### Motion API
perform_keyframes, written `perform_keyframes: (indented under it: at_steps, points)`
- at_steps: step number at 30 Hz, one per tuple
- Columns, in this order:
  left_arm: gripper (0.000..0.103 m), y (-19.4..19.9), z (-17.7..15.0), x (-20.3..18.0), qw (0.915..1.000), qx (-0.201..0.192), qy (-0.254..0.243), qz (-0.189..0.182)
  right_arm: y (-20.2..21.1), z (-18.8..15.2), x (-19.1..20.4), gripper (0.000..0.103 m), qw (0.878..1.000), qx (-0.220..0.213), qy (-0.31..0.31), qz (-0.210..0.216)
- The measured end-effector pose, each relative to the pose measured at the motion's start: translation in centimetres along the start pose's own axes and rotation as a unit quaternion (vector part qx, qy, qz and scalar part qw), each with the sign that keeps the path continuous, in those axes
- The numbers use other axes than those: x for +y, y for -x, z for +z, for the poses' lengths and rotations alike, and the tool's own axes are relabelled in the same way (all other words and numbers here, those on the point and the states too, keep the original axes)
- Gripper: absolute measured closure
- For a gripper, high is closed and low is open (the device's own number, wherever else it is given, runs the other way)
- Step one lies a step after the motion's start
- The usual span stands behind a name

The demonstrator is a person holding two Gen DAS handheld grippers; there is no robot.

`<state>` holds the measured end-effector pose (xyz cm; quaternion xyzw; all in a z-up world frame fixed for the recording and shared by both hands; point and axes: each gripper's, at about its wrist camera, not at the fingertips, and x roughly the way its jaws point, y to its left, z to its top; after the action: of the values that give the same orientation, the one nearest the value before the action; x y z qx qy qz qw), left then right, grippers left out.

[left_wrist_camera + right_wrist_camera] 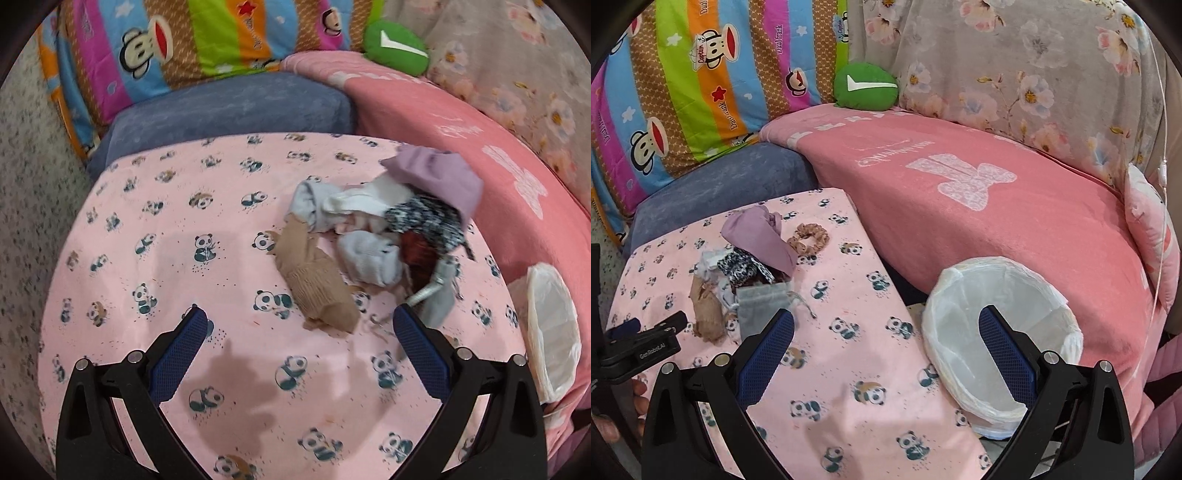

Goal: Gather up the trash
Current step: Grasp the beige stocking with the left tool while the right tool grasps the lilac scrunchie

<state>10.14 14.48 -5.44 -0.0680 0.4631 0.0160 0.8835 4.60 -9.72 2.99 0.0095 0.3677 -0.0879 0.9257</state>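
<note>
Left wrist view: left gripper (299, 328) wide open, empty, w/ trash pile (384, 229) centre-right on panda cloth (147, 221). Right gripper (886, 328) also wide, empty, near lined bin (1001, 343) lower right. Step looks like approach; next prob. close on tan sock (317, 284).

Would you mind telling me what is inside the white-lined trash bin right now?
The trash bin shows only its white liner; no trash is visible. The right gripper, jaws open, covers part of the bottom, so that part cannot be checked.

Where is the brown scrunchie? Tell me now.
In the right wrist view, the brown scrunchie lies on the panda cloth, just right of the purple cloth topping the pile.
</note>
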Motion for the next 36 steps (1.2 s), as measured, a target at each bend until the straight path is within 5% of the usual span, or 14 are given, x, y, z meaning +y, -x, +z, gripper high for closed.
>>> perform_keyframes:
  at_steps: [13, 20, 24, 28, 31, 36]
  points:
    - [0.011, -5.6, 2.0, 1.9, 0.9956, 0.064, 0.035, -0.059, -7.4, 5.2, 8.9, 0.005, 0.998, 0.008, 0.022, 0.056]
    - [0.041, -6.4, 1.7, 2.1, 0.9890, 0.093, 0.038, -0.109, -10.6, 6.6, 12.4, 0.010, 0.996, 0.017, 0.040, 0.075]
    - [0.063, -6.1, 1.5, 2.1, 0.9859, 0.094, 0.032, -0.135, -12.2, 6.7, 13.8, 0.031, 0.995, 0.029, 0.053, 0.078]
    - [0.081, -5.3, 1.6, 2.0, 0.9863, 0.088, 0.020, -0.138, -13.2, 6.6, 14.1, 0.081, 0.993, 0.051, 0.057, 0.093]
    - [0.090, -4.1, 2.0, 2.2, 0.9868, 0.080, 0.017, -0.140, -12.4, 6.8, 13.7, 0.093, 0.992, 0.049, 0.053, 0.105]
    - [0.091, -0.9, 3.2, 2.3, 0.9882, 0.053, 0.013, -0.143, -9.6, 8.0, 12.6, 0.096, 0.993, 0.020, 0.044, 0.111]
